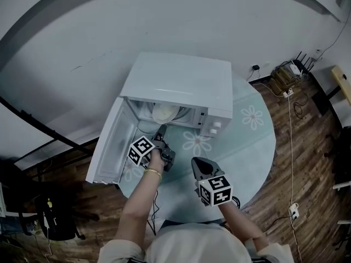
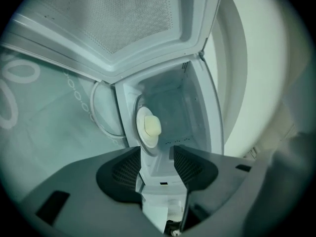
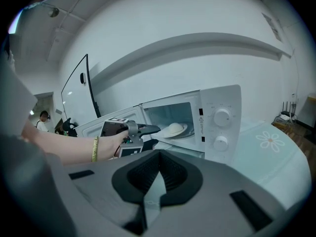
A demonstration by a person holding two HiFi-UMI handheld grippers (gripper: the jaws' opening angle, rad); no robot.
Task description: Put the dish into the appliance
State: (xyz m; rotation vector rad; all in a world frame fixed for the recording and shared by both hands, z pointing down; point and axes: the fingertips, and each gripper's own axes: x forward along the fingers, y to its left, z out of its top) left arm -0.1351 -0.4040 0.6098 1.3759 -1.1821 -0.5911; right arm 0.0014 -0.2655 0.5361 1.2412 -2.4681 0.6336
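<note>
Dish [image 1: 163,113] sits inside microwave [image 1: 181,78], dead ahead of left gripper [image 2: 157,154]; its fingers spread, empty, short of the dish. Right gripper [image 3: 157,174] farther from microwave, fingers pressed together. Door [image 1: 107,147] open.

Nothing legible here. The microwave [image 3: 231,97] has a small sticker [image 3: 201,119] on the left edge of its control panel. It looks like a warning triangle above lines of print, but the print is too small to read. There are faint tick marks around the upper dial [image 3: 222,116] and lower dial [image 3: 220,142], with no numbers I can make out. No brand name is visible on the casing. The cubes on the left gripper [image 1: 160,135] and right gripper [image 1: 197,163] carry only black-and-white square marker patterns, no characters.
</note>
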